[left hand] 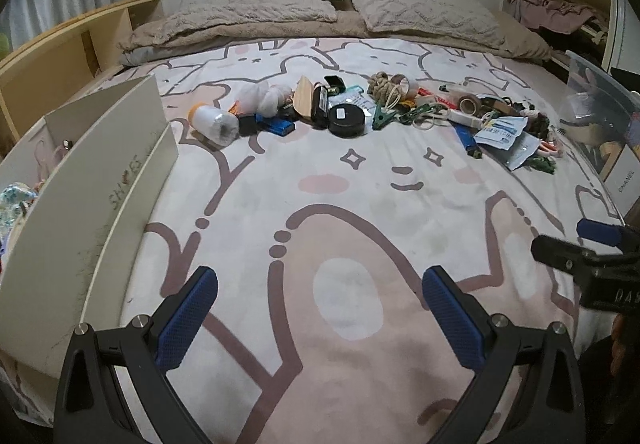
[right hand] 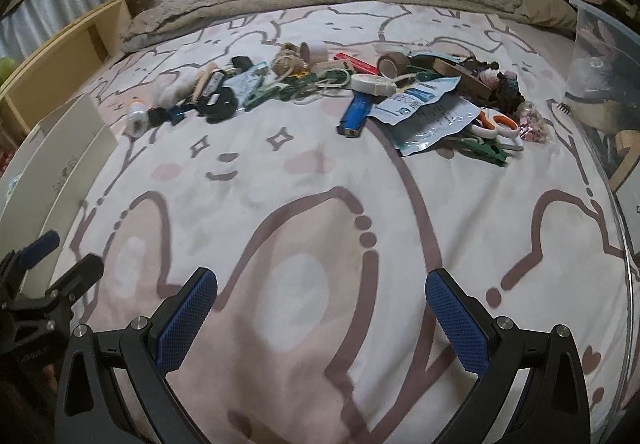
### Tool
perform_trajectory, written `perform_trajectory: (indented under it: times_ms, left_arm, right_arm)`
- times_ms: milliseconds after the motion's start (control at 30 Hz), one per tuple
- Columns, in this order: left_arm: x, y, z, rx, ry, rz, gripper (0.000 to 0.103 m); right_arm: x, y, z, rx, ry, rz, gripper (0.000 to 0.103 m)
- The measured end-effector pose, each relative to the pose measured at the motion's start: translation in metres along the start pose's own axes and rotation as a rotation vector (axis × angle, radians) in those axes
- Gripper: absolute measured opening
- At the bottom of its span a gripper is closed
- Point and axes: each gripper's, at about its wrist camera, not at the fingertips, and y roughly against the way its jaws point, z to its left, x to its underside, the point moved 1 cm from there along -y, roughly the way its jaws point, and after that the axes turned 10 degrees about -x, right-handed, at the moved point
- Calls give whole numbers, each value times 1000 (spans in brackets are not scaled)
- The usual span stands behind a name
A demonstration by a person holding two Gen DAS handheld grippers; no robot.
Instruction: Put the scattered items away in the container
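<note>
Both tools idle and empty: left gripper (left hand: pixel 320 308) spread wide over bare bedspread (left hand: pixel 360 211), right gripper (right hand: pixel 322 310) likewise wide, nothing between the pads. Nothing picked yet, judging by the layout.

Scattered items sat in a band across mid-bed, well apart from both grippers: white bottle (left hand: pixel 212 122) at the left end, black round tin (left hand: pixel 346 118) mid-band, blue lighter (right hand: pixel 355 115), tape roll (right hand: pixel 393 64), foil packets (right hand: pixel 428 111), orange-handled scissors (right hand: pixel 496 126), green clothespin (right hand: pixel 480 151). Clear plastic container (right hand: pixel 600 55) at the right edge of the bed, already partly filled. White shoebox (left hand: pixel 96 179) at the left edge; unclear whether also a target.

Risks, as judged:
- Dense overlap in the right cluster: closing on scissors likely to drag packets or the clothespin along, or to drop one mid-carry.
- Flat packets on soft bedding: pads likely to pinch fabric instead of film.
- Bottle lying on its side: could roll away on a glancing touch.
- Rubber bands and twine tangled among the pins: a snag could pull neighbours off the pile.
- Two bins present: wrong-bin drop possible.
- Tall container wall: low carry could clip the rim.
</note>
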Motion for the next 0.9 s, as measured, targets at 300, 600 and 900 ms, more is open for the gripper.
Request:
perform_trajectory:
  times_ms: [300, 600, 900]
  left_arm:
    - [-3, -35, -9, 43, 9, 57, 103]
    - [-5, -62, -26, 92, 1, 115, 103]
    - [-1, -69, -33, 68, -81, 84, 103]
  right_arm:
    - [-26, -30, -26, 40, -38, 0, 103]
    - [-56, -38, -56, -16, -165, -125, 103]
    - [-82, -35, -101, -32, -340, -278, 103]
